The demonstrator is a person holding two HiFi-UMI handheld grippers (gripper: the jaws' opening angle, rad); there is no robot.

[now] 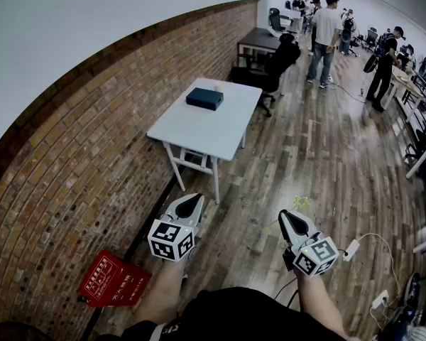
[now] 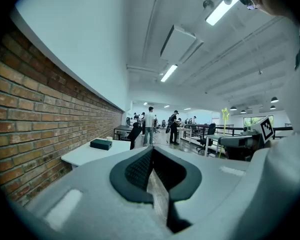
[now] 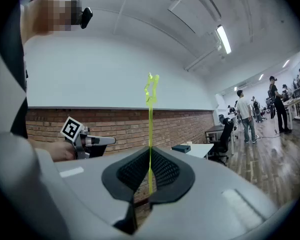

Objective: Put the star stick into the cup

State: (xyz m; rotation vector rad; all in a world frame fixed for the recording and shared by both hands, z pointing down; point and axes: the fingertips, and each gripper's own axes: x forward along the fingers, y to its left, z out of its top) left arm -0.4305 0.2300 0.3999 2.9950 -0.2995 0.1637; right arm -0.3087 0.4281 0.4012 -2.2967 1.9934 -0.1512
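While right gripper [image 3: 150, 156] clamps star stick [image 3: 150, 115] upright between closed jaws, I judge carry step in hand. Left gripper [image 2: 152, 159] closed, empty. I find no cup in any view; next move calls for locating it, then lowering stick in.

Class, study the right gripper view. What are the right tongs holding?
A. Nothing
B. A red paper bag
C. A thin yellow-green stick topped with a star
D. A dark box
C: the right tongs are closed on the thin yellow-green star-topped stick, which stands upright between them.
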